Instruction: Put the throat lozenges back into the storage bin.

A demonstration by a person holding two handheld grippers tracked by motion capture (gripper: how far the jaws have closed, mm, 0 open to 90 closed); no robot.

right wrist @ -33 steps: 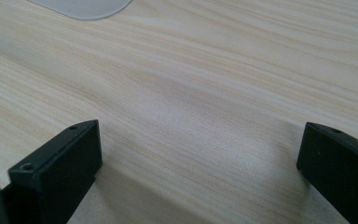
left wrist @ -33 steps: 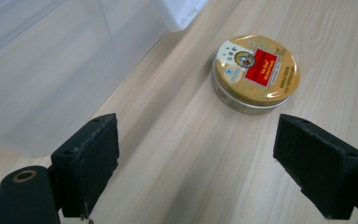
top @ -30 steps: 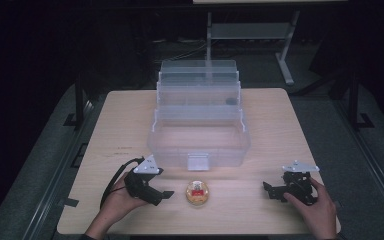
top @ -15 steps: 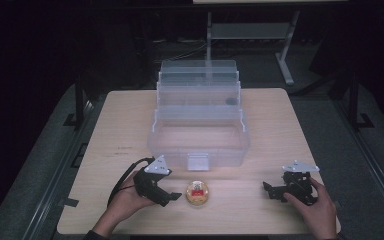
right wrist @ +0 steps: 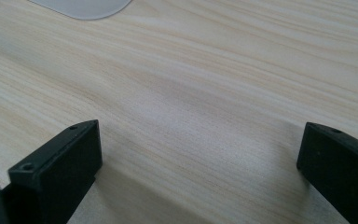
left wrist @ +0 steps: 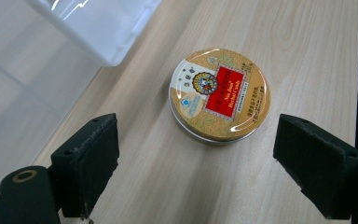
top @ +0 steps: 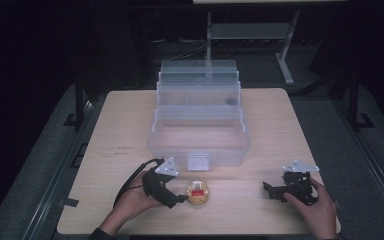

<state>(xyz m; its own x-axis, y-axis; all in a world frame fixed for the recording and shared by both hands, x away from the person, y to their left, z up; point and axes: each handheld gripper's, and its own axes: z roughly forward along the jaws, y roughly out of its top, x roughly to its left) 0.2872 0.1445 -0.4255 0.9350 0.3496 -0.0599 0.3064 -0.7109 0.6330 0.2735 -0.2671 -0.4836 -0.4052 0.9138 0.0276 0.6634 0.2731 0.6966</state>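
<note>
Tin (left wrist: 219,95) (round, gold lid w/ red label) lies flat on the surface (top: 120,130) near its front edge, just in front of the clear tiered box (top: 199,132), latch side. Left tool (top: 176,199) is low beside the tin, jaws spread wide, nothing pinched; in left gripper view the tin sits between and just ahead of the pads, touching neither. Right tool (top: 273,190) rests toward the front right corner, well apart from the tin, jaws also spread over bare wood. Step in hand, by my read: grasp the tin w/ left tool. To do it well: advance until pads straddle the rim at its widest, keep jaws level w/ surface, centre the tin, then close slowly. Smooth metal wall is prob. slippery and shallow, so an off-centre pinch could squirt it toward the box.
</note>
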